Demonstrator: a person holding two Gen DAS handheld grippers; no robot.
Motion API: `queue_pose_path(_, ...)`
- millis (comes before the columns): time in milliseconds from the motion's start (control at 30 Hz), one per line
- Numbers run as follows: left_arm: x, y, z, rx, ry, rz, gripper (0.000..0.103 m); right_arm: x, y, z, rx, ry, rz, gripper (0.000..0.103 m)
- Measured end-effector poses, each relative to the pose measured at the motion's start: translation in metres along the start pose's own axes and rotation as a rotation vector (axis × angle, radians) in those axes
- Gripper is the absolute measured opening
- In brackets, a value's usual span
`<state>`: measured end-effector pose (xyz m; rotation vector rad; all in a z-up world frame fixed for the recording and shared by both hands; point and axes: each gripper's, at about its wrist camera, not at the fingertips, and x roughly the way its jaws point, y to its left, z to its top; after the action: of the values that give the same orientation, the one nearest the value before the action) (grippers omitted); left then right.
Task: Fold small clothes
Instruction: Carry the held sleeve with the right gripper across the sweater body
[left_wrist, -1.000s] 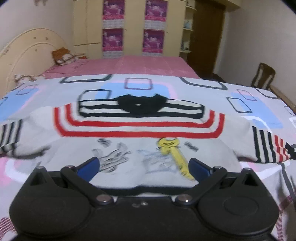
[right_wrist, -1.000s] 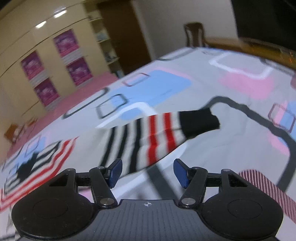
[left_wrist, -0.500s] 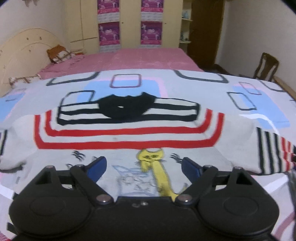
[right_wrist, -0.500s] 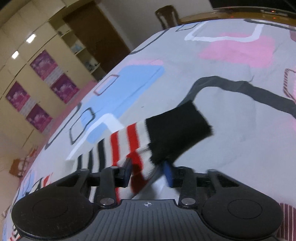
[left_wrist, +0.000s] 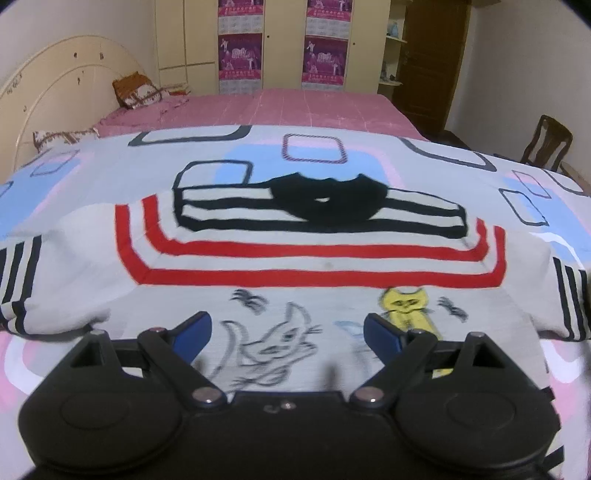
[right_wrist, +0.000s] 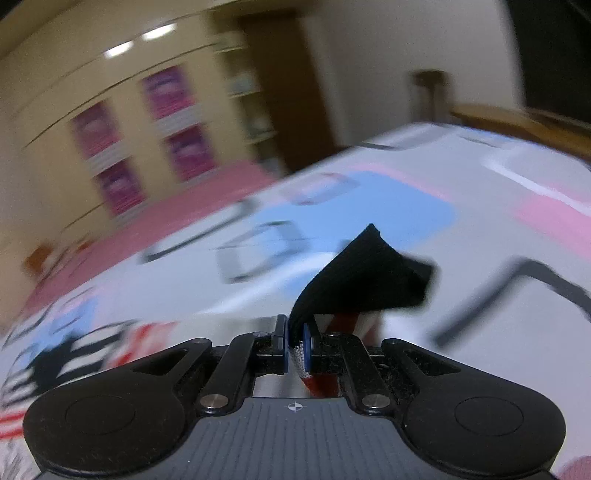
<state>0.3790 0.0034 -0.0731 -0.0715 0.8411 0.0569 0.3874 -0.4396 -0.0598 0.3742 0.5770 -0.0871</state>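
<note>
Right tongs (right_wrist: 294, 341) now pinch black cuff of striped sleeve (right_wrist: 364, 280); half second ago just closing on it. Sleeve end lifts off bed cover (right_wrist: 480, 236), so first fold can start. Left tongs (left_wrist: 286, 332) spread wide, hang over small grey sweater with cat pictures (left_wrist: 295, 266), flat right ahead.

Right gripper (right_wrist: 294, 345): I had its fingers wide open a second ago; now they are clamped on the sleeve (right_wrist: 364, 284).
Sleeve: was flat on the bedspread (right_wrist: 480, 236); its black cuff now stands lifted above the fingers.
Left gripper (left_wrist: 286, 328): I moved it forward over the sweater (left_wrist: 306, 258), from hem to cat print.
</note>
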Motion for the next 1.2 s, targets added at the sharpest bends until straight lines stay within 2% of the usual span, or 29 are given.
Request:
queue_pose_path(167, -0.003, 0.041, -0.001, -0.054, -0.008, -0.019, 0.087, 0.006, 0.119, -0.029, -0.210, 0.068, 0.191, 0.007)
queue_pose_path(267, -0.007, 0.066, -0.002, -0.106, -0.008, -0.037, 0.084, 0.012, 0.177, -0.056, -0.296, 0.111, 0.268, 0.007)
queue_pose_path(433, -0.009, 0.088, -0.007, -0.139, -0.004, -0.058, 0.084, 0.028, 0.244, -0.107, -0.383, 0.207, 0.358, 0.007)
queue_pose_path(500, -0.006, 0.091, -0.008, -0.144, 0.010, -0.083, 0.086, 0.041, 0.256, -0.124, -0.401, 0.283, 0.365, 0.007)
queue_pose_path(533, -0.004, 0.093, -0.008, -0.146, 0.013, -0.092, 0.090, 0.051, 0.256, -0.127, -0.411, 0.294, 0.349, 0.007)
queue_pose_path(567, -0.001, 0.092, -0.007, -0.149, 0.016, -0.108, 0.096, 0.046, 0.257, -0.129, -0.414, 0.270, 0.345, 0.016)
queue_pose_path(600, 0.001, 0.090, -0.006, -0.147, 0.014, -0.122, 0.097, 0.042, 0.257, -0.129, -0.421, 0.272, 0.340, 0.026)
queue_pose_path(633, 0.003, 0.087, -0.005, -0.143, 0.009, -0.140, 0.098, 0.034, 0.256, -0.128, -0.426, 0.262, 0.337, 0.058)
queue_pose_path(667, 0.005, 0.082, -0.003, -0.137, 0.006, -0.158, 0.098, 0.024, 0.252, -0.127, -0.424, 0.232, 0.335, 0.067)
queue_pose_path(733, 0.013, 0.067, 0.003, -0.120, 0.007, -0.213, 0.097, 0.014, 0.240, -0.124, -0.420, 0.220, 0.349, 0.066)
queue_pose_path(833, 0.030, 0.040, 0.010, -0.089, 0.026, -0.284, 0.091, -0.001, 0.213, -0.120, -0.378, 0.235, 0.335, 0.052)
queue_pose_path(900, 0.046, 0.028, 0.012, -0.079, 0.054, -0.307, 0.087, -0.015, 0.189, -0.115, -0.372, 0.246, 0.298, 0.051)
queue_pose_path(967, 0.063, 0.018, 0.014, -0.065, 0.089, -0.317, 0.073, -0.026, 0.165, -0.113, -0.359, 0.250, 0.257, 0.051)
queue_pose_path(1033, 0.074, 0.011, 0.017, -0.065, 0.098, -0.335, 0.071, -0.029, 0.141, -0.110, -0.323, 0.239, 0.191, 0.051)
queue_pose_path(1100, 0.080, 0.003, 0.022, -0.054, 0.089, -0.344, 0.061, -0.026, 0.122, -0.103, -0.254, 0.229, 0.134, 0.051)
queue_pose_path(1133, 0.083, -0.001, 0.024, -0.048, 0.092, -0.356, 0.046, -0.024, 0.113, -0.098, -0.214, 0.223, 0.122, 0.050)
queue_pose_path(1167, 0.086, -0.004, 0.027, -0.047, 0.100, -0.357, 0.037, -0.020, 0.109, -0.096, -0.189, 0.215, 0.115, 0.043)
queue_pose_path(1200, 0.090, -0.007, 0.029, -0.047, 0.101, -0.354, 0.032, -0.015, 0.106, -0.093, -0.175, 0.215, 0.114, 0.038)
